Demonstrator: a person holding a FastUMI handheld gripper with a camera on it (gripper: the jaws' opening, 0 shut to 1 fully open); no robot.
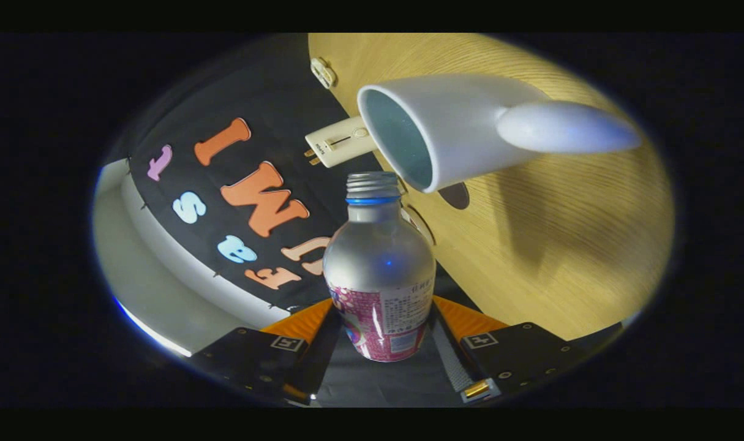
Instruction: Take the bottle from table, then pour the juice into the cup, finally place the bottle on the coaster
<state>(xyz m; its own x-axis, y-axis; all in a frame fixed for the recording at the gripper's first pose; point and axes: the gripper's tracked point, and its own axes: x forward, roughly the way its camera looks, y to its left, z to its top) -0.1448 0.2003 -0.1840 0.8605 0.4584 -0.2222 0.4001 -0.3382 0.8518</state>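
The gripper [381, 334] clamps its 2 fingers [454, 318] on the labelled lower body of a silver bottle [379, 269], its open threaded mouth touching or just beside the rim of a white cup [445, 128]. The whole scene appears tilted over a wooden table [561, 245], the cup's handle [561, 125] pointing right. A white plug-like device [341, 142] lies beyond the bottle, by the booth's black cloth wall.

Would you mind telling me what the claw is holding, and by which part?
The claw is shut on the bottle, gripping its lower, labelled body.
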